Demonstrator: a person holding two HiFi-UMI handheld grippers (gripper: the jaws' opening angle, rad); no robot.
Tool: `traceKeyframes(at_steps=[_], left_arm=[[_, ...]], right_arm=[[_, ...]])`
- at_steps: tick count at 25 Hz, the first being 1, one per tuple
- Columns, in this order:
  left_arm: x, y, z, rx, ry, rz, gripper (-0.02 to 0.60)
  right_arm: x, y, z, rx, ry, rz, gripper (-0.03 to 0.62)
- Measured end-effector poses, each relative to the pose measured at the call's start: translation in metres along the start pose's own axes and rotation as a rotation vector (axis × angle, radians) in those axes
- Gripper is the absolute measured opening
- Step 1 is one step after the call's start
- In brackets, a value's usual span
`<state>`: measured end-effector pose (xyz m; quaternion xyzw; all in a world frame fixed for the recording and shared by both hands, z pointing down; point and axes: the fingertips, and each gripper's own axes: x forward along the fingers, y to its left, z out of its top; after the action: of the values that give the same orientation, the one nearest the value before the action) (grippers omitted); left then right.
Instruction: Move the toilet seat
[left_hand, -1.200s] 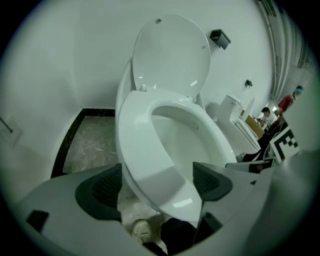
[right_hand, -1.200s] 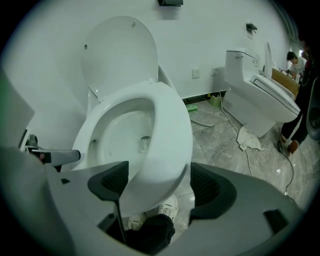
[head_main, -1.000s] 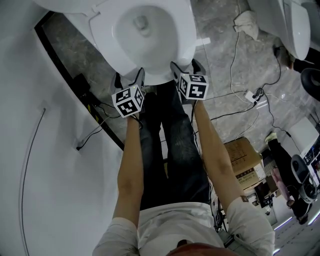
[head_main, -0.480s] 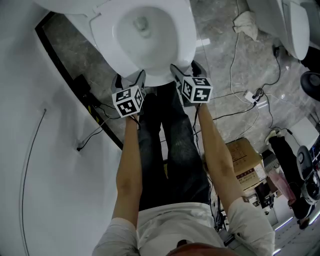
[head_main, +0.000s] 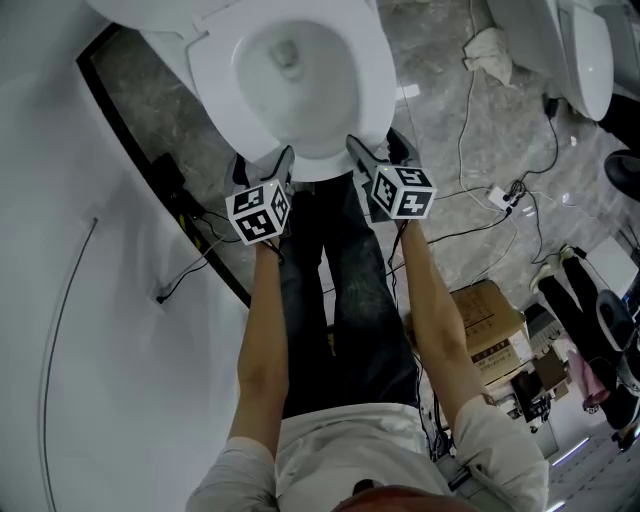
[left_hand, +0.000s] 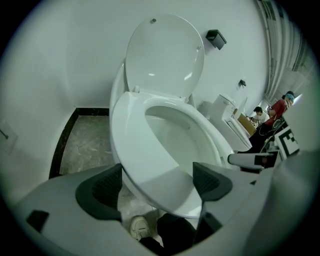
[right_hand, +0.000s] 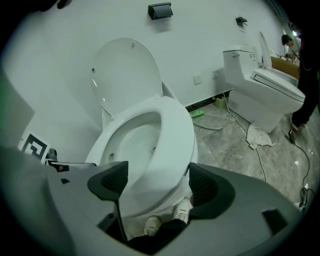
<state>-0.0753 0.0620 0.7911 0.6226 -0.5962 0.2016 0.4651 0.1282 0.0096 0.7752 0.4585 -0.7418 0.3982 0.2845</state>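
White oval plastic toilet seat (head_main: 375, 85): lowered over the bowl, front rim reaching between both claws. Left claw (head_main: 260, 168): jaws apart, straddling the front-left rim. Right claw (head_main: 377, 150): jaws apart, straddling the front-right. White lid (left_hand: 165, 55): upright beyond.

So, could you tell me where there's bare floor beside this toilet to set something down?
Bare marble lies left of the toilet, up to the black-edged wall. Right, floor is free up to the rag; beyond, cables, a cardboard box and a second toilet crowd it.
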Motion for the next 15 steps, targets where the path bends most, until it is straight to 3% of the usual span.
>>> traceKeyframes(at_steps=[15], left_arm=[[-0.054,-0.017,0.042,-0.031,-0.123,-0.016,0.439]], right_arm=[[-0.055,0.026,0.05,0.086,-0.158,0.044,0.394]])
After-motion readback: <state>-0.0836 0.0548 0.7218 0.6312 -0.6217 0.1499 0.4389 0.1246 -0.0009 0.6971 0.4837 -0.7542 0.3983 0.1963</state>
